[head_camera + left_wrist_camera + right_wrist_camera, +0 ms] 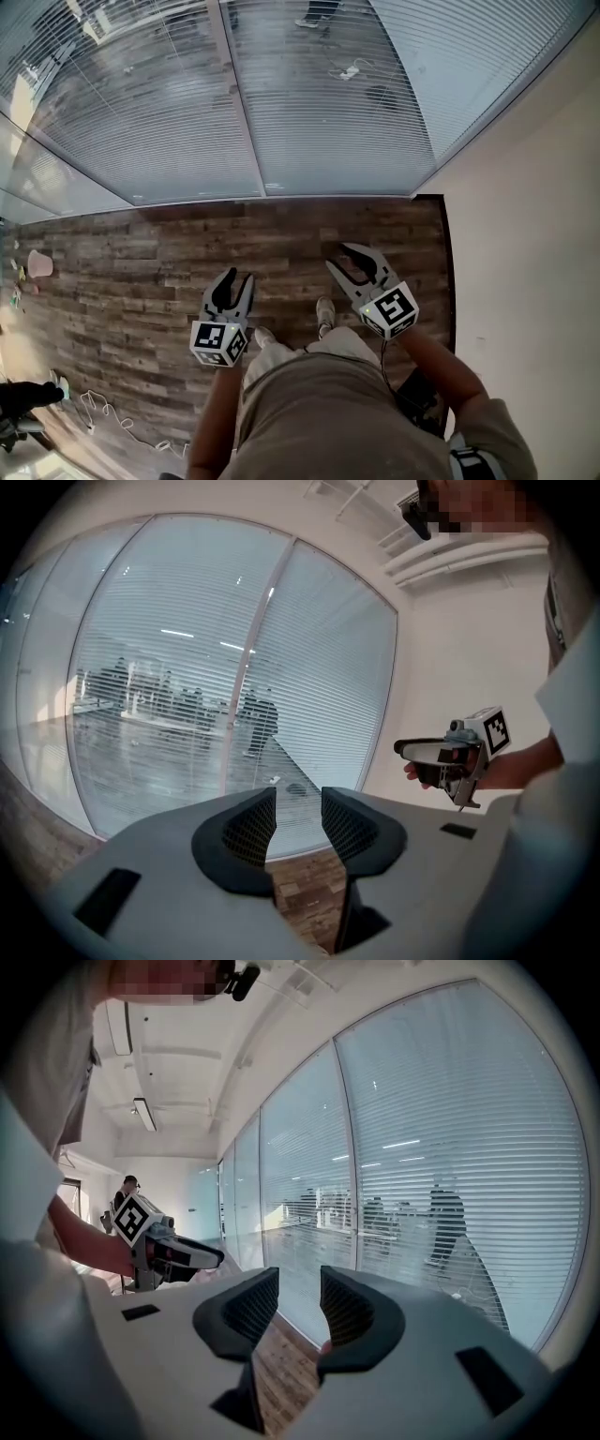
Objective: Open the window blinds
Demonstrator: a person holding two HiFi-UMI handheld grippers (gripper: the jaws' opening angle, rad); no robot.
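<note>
Short of the window blinds (328, 112), standing on the wooden floor (141, 253), shoes (325, 314) pointed toward them. Holding the left gripper (236, 279) out toward the blinds, well apart from the slats, jaws parted, with only floor and blinds showing in the gap; gripping nothing. Holding the right gripper (337, 256) out likewise, beside the left and slightly nearer the blinds, jaws released, empty, touching nothing. As for the blinds: hanging down over both glass panes to just above the floor, slats level and close-set, dim shapes outside showing through, split by a pale upright frame post (239, 103). At the right end of the blinds, meeting a plain cream wall (525, 234) in the corner.
</note>
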